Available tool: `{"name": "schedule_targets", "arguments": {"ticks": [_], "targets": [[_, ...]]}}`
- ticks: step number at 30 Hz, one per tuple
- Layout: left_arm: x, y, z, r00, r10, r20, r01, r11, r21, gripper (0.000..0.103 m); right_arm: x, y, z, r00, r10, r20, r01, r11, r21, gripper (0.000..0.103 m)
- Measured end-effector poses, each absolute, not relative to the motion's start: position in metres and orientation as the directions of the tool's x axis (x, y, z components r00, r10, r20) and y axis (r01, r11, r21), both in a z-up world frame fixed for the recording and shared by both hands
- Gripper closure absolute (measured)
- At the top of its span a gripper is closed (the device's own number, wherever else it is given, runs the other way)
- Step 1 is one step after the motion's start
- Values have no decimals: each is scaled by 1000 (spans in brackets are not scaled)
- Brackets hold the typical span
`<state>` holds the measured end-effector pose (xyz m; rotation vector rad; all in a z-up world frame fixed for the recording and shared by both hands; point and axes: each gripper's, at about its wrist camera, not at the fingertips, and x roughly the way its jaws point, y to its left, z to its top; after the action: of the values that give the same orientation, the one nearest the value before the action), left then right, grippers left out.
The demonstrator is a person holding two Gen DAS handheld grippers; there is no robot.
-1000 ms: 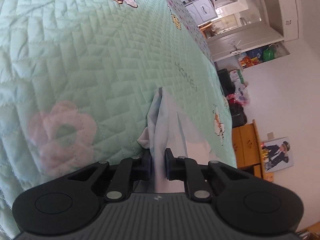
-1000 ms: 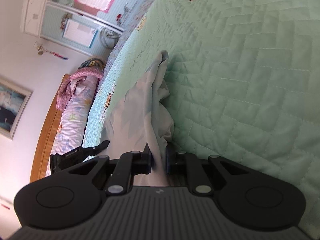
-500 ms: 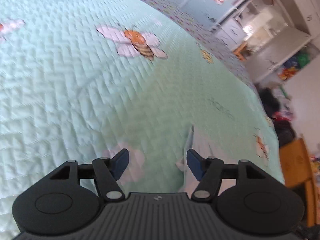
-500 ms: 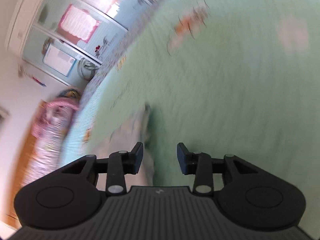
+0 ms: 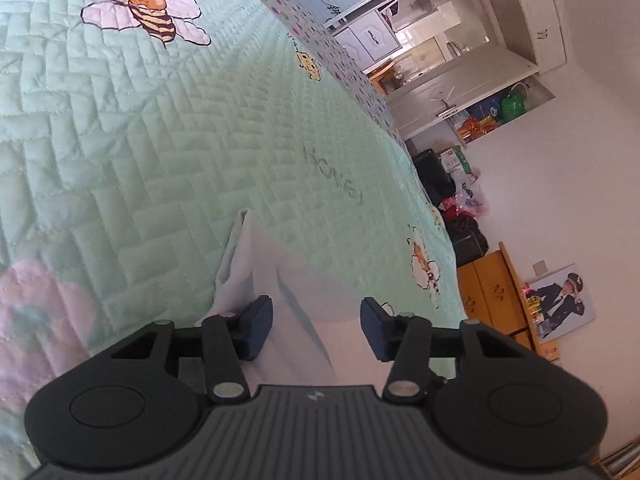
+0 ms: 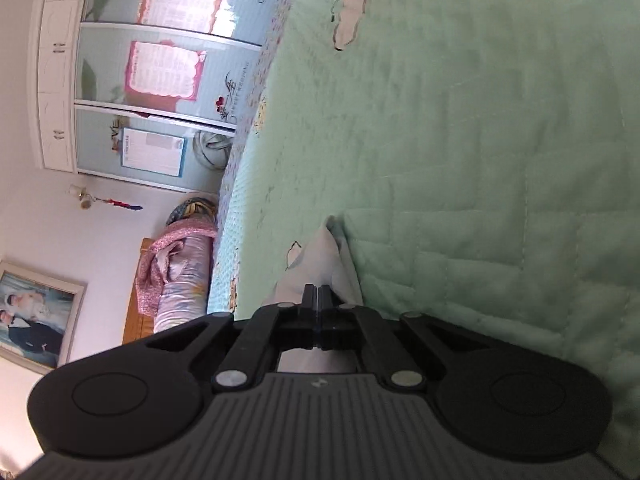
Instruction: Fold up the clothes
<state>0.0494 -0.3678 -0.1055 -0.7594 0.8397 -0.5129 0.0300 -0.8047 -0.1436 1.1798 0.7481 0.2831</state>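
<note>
A pale white-blue garment point(image 5: 256, 264) lies bunched on the mint quilted bedspread point(image 5: 160, 140), one peaked fold rising toward the quilt's middle. My left gripper point(image 5: 316, 326) hovers over its near end. The jaws are closing with the cloth lying between them, and the blue pads point(image 5: 258, 320) are still apart from it. In the right wrist view the same garment point(image 6: 320, 256) pokes up as a small peak on the bedspread point(image 6: 480, 160). My right gripper point(image 6: 319, 294) has its pads pressed together just before that peak. No fabric shows between them.
The bedspread has bee and flower prints point(image 5: 148, 4). Right of the bed stand a wooden cabinet point(image 5: 492, 288), dark bags point(image 5: 464, 236) and an open doorway point(image 5: 440, 52). In the right wrist view, rolled bedding point(image 6: 180, 272) lies by the headboard and a wardrobe point(image 6: 152, 92) stands behind.
A second ago both grippers pinched the garment. Both then opened and drew back. Now the left jaws are narrower over the cloth and the right has snapped shut.
</note>
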Motion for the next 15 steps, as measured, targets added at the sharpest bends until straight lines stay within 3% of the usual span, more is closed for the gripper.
{"name": "schedule_targets", "arguments": {"ticks": [1,4,5,7,11,13,15], "targets": [[49,-368,-101,574,-662,-483,111,647,-755,50,30,-803,-138,727,562,-395,170,410,896,99],[38,-374,-76,571,-628,-529,126,703,-700,45,16,-794,-97,750,535,-388,87,502,861,67],[30,-375,-68,570,-633,-523,150,707,-691,44,6,-792,-87,753,542,-372,55,511,858,63],[9,-379,-61,557,-650,-517,189,706,-683,38,-16,-788,-65,758,557,-340,-9,529,849,62],[-27,-388,-73,530,-656,-537,222,718,-659,35,-63,-781,-80,722,615,-319,39,424,905,57],[-27,-389,-93,542,-644,-539,209,725,-656,38,-72,-775,-102,701,597,-389,106,453,885,57],[-26,-391,-99,552,-628,-549,199,738,-644,40,-74,-769,-120,699,573,-429,117,499,858,70]]}}
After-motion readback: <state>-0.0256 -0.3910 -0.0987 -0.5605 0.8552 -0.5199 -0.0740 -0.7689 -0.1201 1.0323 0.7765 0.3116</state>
